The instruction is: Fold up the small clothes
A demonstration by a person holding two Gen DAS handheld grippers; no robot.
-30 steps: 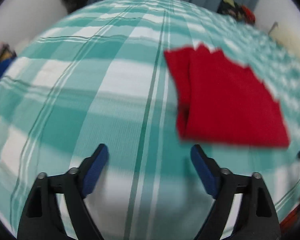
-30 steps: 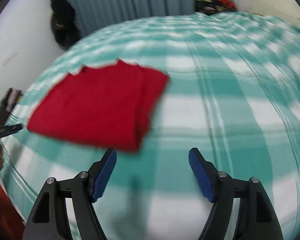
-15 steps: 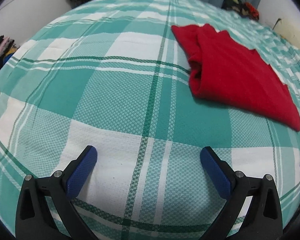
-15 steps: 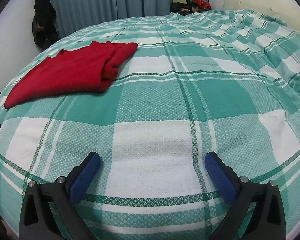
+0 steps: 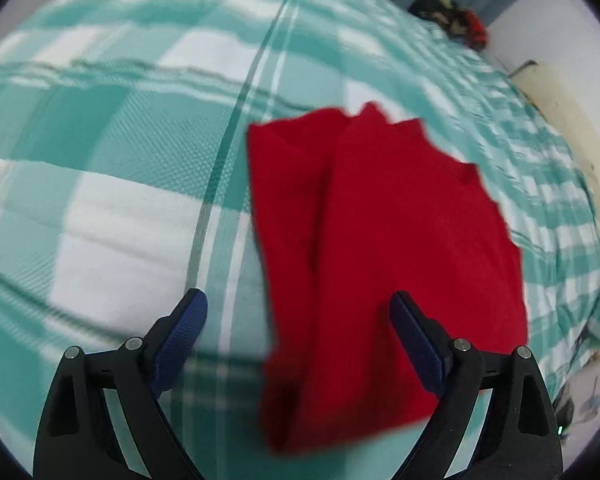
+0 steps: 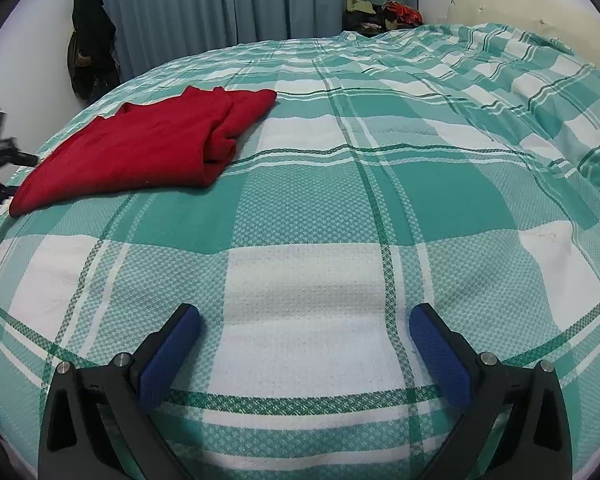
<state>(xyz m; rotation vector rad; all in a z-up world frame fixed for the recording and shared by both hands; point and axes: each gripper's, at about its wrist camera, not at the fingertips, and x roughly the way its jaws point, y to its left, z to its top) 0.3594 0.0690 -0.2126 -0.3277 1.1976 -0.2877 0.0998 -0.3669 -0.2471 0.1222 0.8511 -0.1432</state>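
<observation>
Red cloth (image 5: pixel 380 248) looks soft, light and floppy; best pinched at a corner or folded edge. Both grippers' jaws stand apart, empty.

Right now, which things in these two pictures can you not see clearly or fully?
- Red garment: the left wrist view is motion-blurred, so its fold lines and type stay unclear.
- Its near end, same view: partly covered by one finger of the left gripper.
- Left gripper in the right wrist view: blurred and cut by the left edge.
- Clothes pile beyond the bed: too small to identify.
</observation>
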